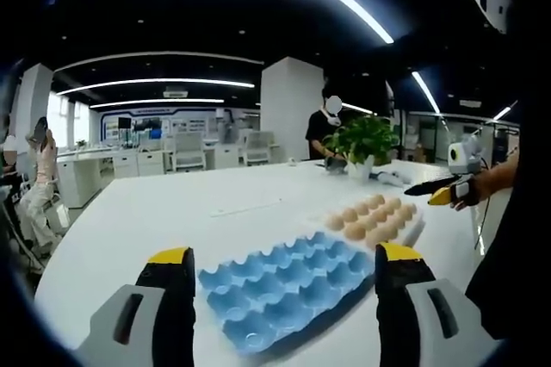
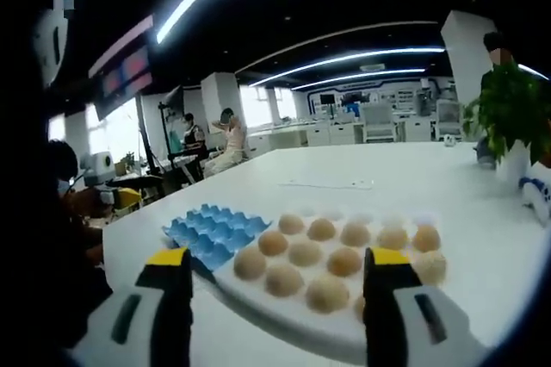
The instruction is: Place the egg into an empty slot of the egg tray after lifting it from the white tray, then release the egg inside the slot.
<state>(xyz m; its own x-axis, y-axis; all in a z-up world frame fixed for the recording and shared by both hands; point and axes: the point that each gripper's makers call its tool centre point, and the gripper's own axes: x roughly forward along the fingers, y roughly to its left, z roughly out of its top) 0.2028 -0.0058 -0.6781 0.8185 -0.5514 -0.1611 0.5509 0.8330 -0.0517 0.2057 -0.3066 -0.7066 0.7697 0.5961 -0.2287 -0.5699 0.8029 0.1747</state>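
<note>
Blue and bare, the egg tray [image 1: 280, 285] lies on a long white table [image 1: 155, 212] between the spread, empty jaws of the left gripper [image 1: 284, 276], every visible slot unfilled. Just beyond it, to the right in the left gripper view, the white tray [image 1: 415, 231] carries rows of tan eggs [image 1: 372, 216], touching or nearly touching the blue one's far edge. Farther right, the right gripper [image 1: 439, 190] hovers in a person's hand above the table, well apart from the eggs.

In the right gripper view, the order runs the same: blue tray at left, white tray at centre, with an egg [image 2: 328, 293] near the front edge framed by that gripper's own wide-open jaws, which hold nothing. A potted plant [image 2: 513, 121] stands at far right, and people sit at desks behind.

By this evidence the task has barely begun: no egg is lifted, none sits in a blue slot. Reaching, gripping, carrying across and releasing all remain, with the right gripper seemingly best placed to start.
</note>
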